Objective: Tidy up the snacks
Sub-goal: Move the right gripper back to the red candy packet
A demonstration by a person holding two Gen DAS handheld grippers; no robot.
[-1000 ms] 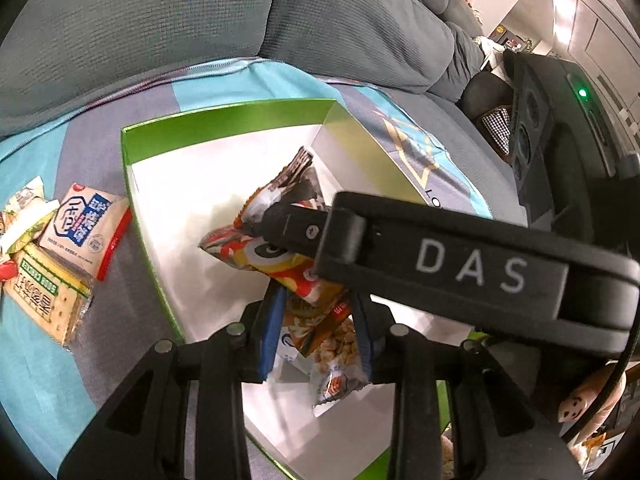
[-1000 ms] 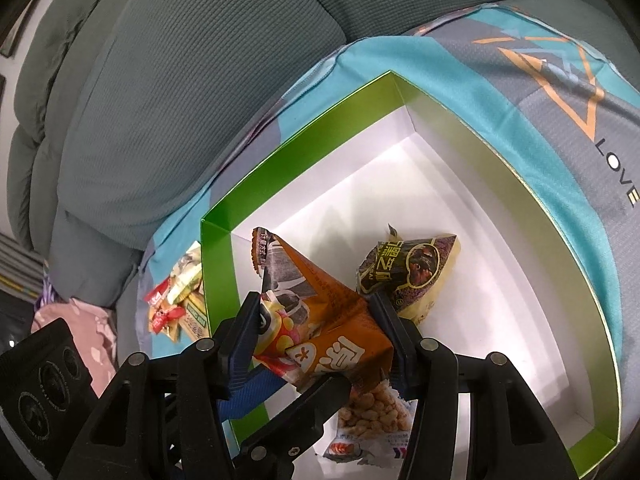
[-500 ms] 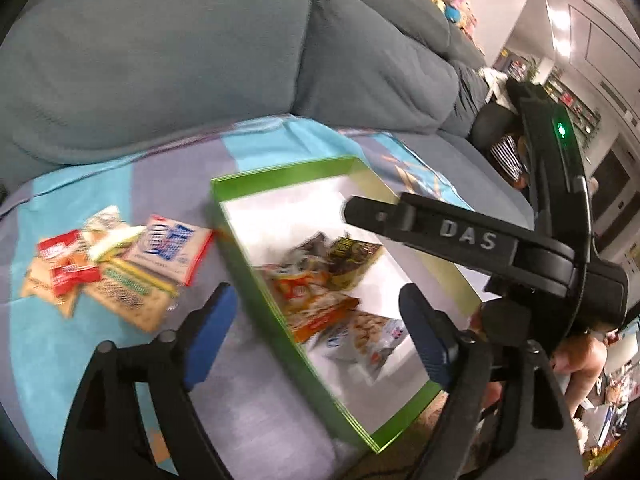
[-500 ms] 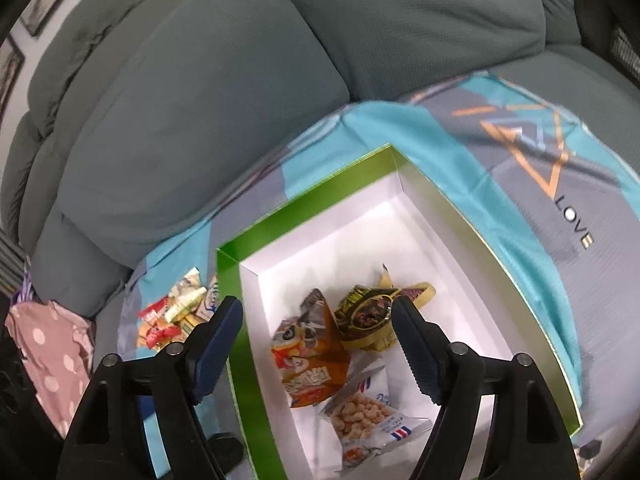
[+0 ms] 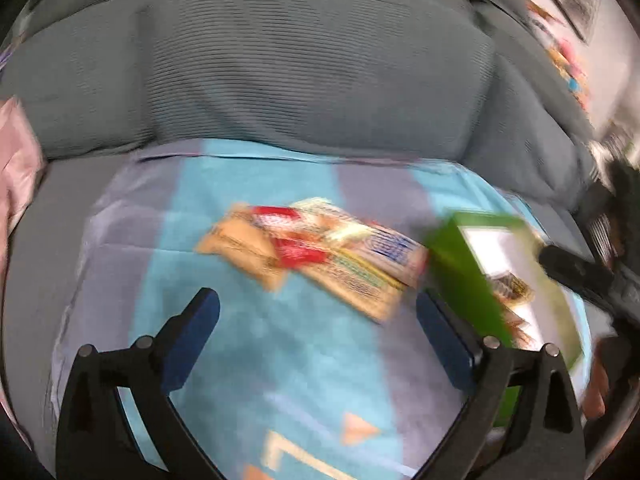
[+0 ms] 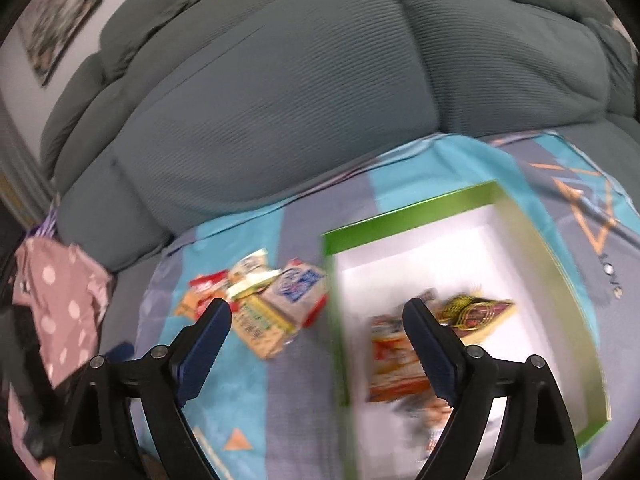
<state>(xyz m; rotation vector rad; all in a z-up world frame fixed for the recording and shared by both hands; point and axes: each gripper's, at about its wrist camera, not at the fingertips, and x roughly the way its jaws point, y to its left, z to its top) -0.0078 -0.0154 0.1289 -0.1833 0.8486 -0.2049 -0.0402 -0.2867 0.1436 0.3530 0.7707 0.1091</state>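
A: Left tool (image 5: 318, 320): spread wide, nothing between the pads, above bare blue-and-grey cloth (image 5: 280, 360). Loose snack packets (image 5: 320, 256) heaped just beyond the tips; green box (image 5: 472, 280) at the right finger, its outer wall close beside it. Open cloth left of the heap up to the sofa cushion (image 5: 300, 72).

B: Right tool (image 6: 316, 332): likewise spread and empty. Left finger over the loose heap (image 6: 264, 304), right finger over the box interior; near green rim (image 6: 340, 320) between the two. Inside the box (image 6: 408, 208): orange packet (image 6: 392, 364) touching a dark gold packet (image 6: 476, 312), with a blurred third packet nearer the camera.

A: Versus one second ago: both tools then clamped on packets over the box; now released, raised, swung left toward the heap. Half a second ago: already spread.
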